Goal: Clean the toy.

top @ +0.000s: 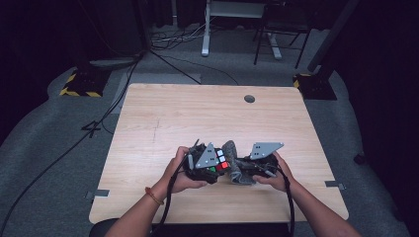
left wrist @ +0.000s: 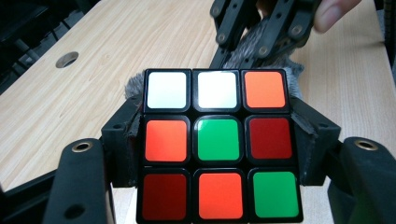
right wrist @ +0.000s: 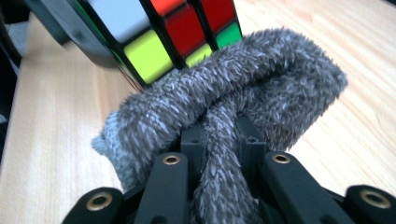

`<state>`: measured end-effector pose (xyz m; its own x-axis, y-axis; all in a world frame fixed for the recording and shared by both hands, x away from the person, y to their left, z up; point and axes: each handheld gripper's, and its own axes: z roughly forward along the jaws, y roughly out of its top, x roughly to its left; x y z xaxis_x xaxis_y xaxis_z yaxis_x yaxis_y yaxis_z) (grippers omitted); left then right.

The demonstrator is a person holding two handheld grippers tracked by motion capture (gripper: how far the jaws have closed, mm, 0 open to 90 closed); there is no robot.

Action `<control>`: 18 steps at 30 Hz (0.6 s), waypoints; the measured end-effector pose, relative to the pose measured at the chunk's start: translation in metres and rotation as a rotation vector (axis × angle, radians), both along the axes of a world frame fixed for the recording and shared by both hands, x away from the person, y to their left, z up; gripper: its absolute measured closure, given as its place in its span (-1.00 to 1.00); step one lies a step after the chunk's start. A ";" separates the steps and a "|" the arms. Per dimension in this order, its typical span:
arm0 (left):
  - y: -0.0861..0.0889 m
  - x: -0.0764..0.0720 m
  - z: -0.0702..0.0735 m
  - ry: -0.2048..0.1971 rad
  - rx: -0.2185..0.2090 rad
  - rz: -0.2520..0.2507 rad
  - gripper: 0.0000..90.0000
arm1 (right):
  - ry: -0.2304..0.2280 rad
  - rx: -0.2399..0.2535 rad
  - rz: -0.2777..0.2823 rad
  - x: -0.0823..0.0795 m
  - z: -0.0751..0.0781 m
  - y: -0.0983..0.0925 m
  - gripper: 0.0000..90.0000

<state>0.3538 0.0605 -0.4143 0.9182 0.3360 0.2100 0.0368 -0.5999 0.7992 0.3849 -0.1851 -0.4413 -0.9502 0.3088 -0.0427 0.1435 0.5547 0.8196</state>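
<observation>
Near front edge of wooden table [top: 163,113], centre. Left gripper [top: 210,165] clamped on scrambled puzzle cube [left wrist: 219,144], jaws pressing two opposite sides; white, orange, green, red tiles facing its camera. Right gripper [right wrist: 219,154] pinched shut on fuzzy grey cloth [right wrist: 243,88], bunched between jaws. Cloth pressed against cube's far side. Both held just above tabletop.

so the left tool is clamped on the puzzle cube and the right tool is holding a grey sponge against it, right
Not a sponge: the right tool is shut on a fuzzy grey cloth, as the right gripper view shows. The rest holds: the left tool is clamped on the puzzle cube, and the cloth presses against it.
</observation>
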 end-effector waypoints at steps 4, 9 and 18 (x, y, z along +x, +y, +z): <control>0.000 0.001 -0.001 0.009 0.015 0.007 -0.26 | -0.016 0.018 0.000 -0.004 0.004 0.000 0.73; -0.003 0.000 -0.005 0.006 0.065 0.003 -0.26 | -0.032 0.033 0.026 -0.011 0.012 0.002 0.73; -0.008 0.002 -0.009 0.024 0.080 -0.001 -0.26 | -0.094 0.089 0.022 -0.020 0.024 0.001 0.73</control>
<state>0.3555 0.0524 -0.4230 0.9235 0.3181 0.2143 0.0545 -0.6618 0.7477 0.3652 -0.1842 -0.4175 -0.9499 0.2945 -0.1049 0.0527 0.4817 0.8748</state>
